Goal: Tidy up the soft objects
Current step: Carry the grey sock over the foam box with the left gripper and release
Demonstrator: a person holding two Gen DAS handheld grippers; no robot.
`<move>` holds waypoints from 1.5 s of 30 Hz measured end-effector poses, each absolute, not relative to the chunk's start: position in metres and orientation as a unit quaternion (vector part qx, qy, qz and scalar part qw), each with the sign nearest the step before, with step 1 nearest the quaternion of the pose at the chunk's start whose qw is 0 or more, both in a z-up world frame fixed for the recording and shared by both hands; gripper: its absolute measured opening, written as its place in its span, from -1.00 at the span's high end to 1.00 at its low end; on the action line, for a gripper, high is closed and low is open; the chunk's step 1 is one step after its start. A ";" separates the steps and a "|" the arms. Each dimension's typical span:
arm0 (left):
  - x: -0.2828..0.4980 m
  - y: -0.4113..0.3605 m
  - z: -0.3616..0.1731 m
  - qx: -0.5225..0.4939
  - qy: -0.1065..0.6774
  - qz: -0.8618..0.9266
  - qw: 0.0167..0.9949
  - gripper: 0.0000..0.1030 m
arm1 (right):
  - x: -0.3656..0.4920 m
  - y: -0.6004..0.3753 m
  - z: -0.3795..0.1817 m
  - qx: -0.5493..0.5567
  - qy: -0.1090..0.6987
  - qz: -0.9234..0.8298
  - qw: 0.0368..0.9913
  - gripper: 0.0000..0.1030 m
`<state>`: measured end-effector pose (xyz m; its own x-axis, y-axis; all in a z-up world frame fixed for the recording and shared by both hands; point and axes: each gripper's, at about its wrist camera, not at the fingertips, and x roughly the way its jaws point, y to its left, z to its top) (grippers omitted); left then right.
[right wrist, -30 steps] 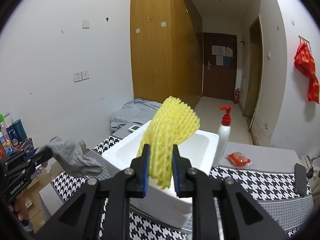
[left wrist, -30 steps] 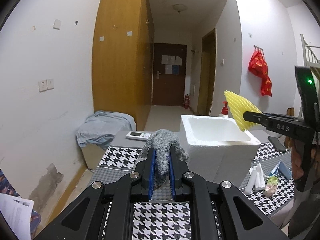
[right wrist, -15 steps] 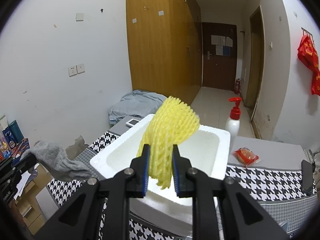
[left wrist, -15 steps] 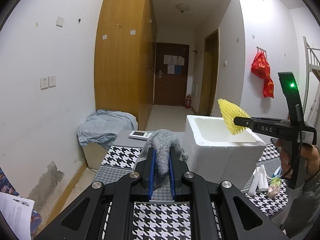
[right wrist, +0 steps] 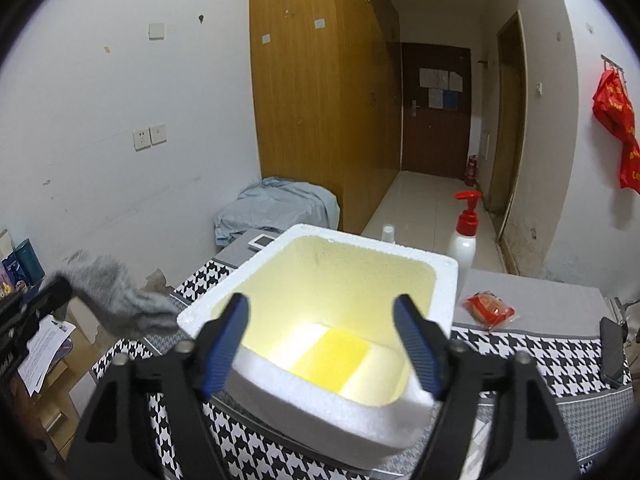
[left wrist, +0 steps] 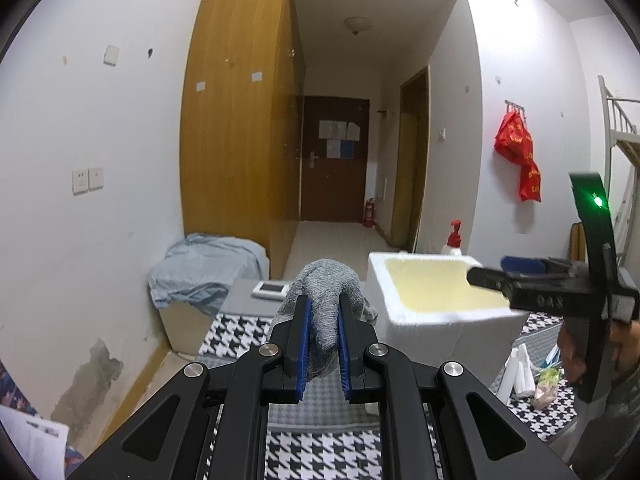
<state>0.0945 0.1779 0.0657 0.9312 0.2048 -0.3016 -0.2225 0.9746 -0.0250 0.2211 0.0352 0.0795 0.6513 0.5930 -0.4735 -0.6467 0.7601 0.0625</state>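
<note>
My left gripper [left wrist: 323, 308] is shut on a grey knitted glove [left wrist: 325, 294], held above the houndstooth table left of the white foam box [left wrist: 380, 300]. The glove also shows in the right wrist view [right wrist: 116, 300], at the left. My right gripper [right wrist: 322, 312] is open and empty, held over the foam box [right wrist: 312, 400]. The yellow foam net [right wrist: 332, 360] lies flat on the box's bottom, between my fingers in the view. From the left wrist view the right gripper [left wrist: 492, 274] hangs over the box's right rim.
A red-pump white bottle [right wrist: 464, 236] stands behind the box. A red snack packet [right wrist: 488, 310] and a black phone [right wrist: 612, 354] lie on the right of the table [right wrist: 560, 360]. A remote [left wrist: 271, 290] lies at the far edge. White tubes [left wrist: 518, 372] lie at the right.
My right gripper moved over the box, opened and let go of the yellow net, which now lies in the box. My left gripper still holds the glove, nearly still.
</note>
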 end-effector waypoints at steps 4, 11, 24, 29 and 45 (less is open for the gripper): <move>0.099 0.176 0.074 -0.018 0.144 0.102 0.984 0.74 | 0.213 0.025 0.082 -0.044 0.233 0.338 0.911 -0.69; 0.106 0.172 0.090 -0.016 0.121 0.080 0.989 0.74 | 0.192 0.004 0.087 -0.037 0.212 0.328 0.920 -0.90; 0.140 0.150 0.097 -0.007 0.131 0.036 0.991 0.74 | 0.175 -0.029 0.073 -0.043 0.209 0.305 0.928 -0.96; 0.155 0.140 0.098 -0.010 0.140 0.008 0.990 0.74 | 0.173 -0.039 0.065 -0.048 0.216 0.303 0.927 -0.97; 0.203 0.114 0.086 -0.009 0.197 -0.039 0.980 0.74 | 0.168 -0.079 0.051 -0.043 0.222 0.259 0.939 -0.97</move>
